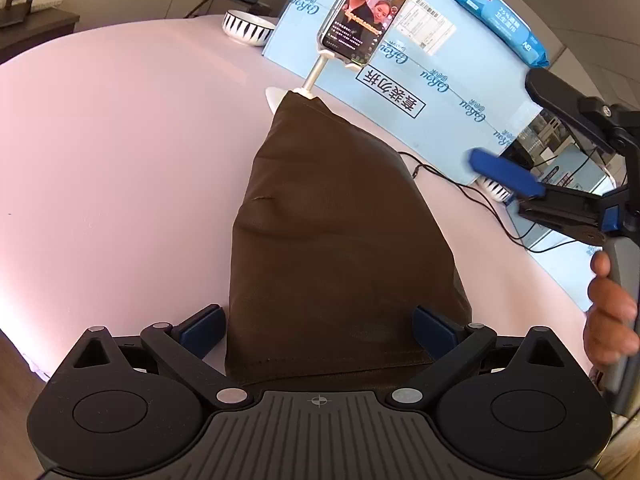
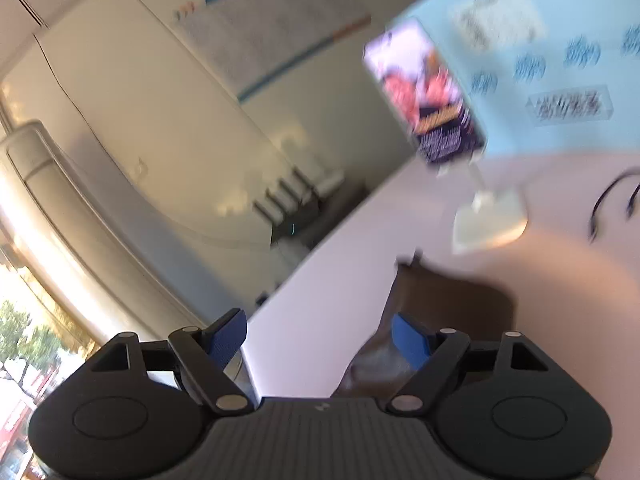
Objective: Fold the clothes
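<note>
**Brown cloth folded on the table**

Spread wide, the left gripper (image 1: 320, 330) straddles the folded brown cloth (image 1: 340, 220) lying on the pink table (image 1: 120, 140). Right gripper (image 2: 320, 338) hangs above, its 2 fingers apart and pinching nothing.

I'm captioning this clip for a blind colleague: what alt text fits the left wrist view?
A folded brown garment lies on a pale pink table between the open left gripper fingers. At right, a hand holds the right gripper, open and empty, near a phone on a stand and a light blue box.
</note>
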`<state>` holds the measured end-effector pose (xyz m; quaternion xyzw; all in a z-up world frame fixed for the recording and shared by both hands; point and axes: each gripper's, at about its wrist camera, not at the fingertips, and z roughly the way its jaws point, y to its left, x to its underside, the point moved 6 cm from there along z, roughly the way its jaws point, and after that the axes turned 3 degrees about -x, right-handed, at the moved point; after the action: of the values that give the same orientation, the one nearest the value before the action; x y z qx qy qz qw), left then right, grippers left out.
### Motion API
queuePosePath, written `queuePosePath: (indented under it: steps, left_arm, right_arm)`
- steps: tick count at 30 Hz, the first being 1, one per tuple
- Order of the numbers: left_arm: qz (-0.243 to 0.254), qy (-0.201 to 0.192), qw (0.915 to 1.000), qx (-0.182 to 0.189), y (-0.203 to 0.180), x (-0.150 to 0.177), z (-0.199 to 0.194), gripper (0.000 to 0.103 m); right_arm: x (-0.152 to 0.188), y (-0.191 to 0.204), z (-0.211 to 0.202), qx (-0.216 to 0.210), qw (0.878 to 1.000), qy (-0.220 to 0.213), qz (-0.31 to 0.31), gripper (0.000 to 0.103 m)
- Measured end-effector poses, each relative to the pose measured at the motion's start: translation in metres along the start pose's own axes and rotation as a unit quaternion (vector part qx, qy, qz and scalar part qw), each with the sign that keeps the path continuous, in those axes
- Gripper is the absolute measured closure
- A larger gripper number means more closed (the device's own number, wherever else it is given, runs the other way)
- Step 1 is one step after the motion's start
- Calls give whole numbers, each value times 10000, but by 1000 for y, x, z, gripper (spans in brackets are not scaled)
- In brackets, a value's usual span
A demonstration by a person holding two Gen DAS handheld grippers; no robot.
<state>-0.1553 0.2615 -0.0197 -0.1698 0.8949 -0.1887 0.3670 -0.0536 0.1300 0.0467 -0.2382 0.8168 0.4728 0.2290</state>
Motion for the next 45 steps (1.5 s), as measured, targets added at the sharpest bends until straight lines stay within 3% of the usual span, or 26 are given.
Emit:
queuePosePath:
  steps: [3,7,9,12,14,17,18,22,24,29,35,38,42,45]
  left_arm:
    - [-28,145,9999,-23,2,6,-8,3]
    - [-176,124,9997,-86,0,-6,-41,3]
    - [-127,-188,9997,29,-8,-13,-60,3]
    - [-94,-839,9949,555,-28,-22,-89,3]
    - [-321,-599,9961,559,-27,-21,-68,3]
    - [-687,26,9969,374,-13,-14,-22,3]
    - [-680,89,9971,331,-11,-14,-14,3]
    - [-592,106,9980,172,-14,-19,-6,3]
    - [-602,82,9980,162,-13,-20,-4,3]
    - [-457,5,9989,125,-15,-15,-4,2]
    - [-618,140,9980,59,-16,-22,-11,3]
    - [-804,-133,9966,131,-16,-34,-29,3]
    - [-847,-486,9952,16,-10,-54,-40,2]
    - [-996,-305,9945,-101,5,-61,-24,3]
  right_arm:
    - [11,-31,31,341,9971,487,465,31]
    - [14,-38,30,232,9965,458,659,30]
    - [16,-34,32,252,9972,456,535,26]
    - [19,-33,29,224,9976,391,533,24]
    - [17,-36,25,113,9967,348,721,24]
    - [8,-52,11,-228,9874,366,1524,26]
    - [5,-50,5,-163,9883,318,1484,25]
    - [-3,-24,-21,-240,9973,51,686,18]
    - [3,-16,-29,-263,9978,97,597,16]
    - [20,-44,-1,103,9880,657,1394,17]
    - [22,-47,-17,-215,9829,486,1762,18]
    - [24,-55,-35,-383,9800,209,1940,17]
    - [28,-57,-59,-124,9865,62,1631,16]
    - [42,-56,-67,69,9908,241,1331,16]
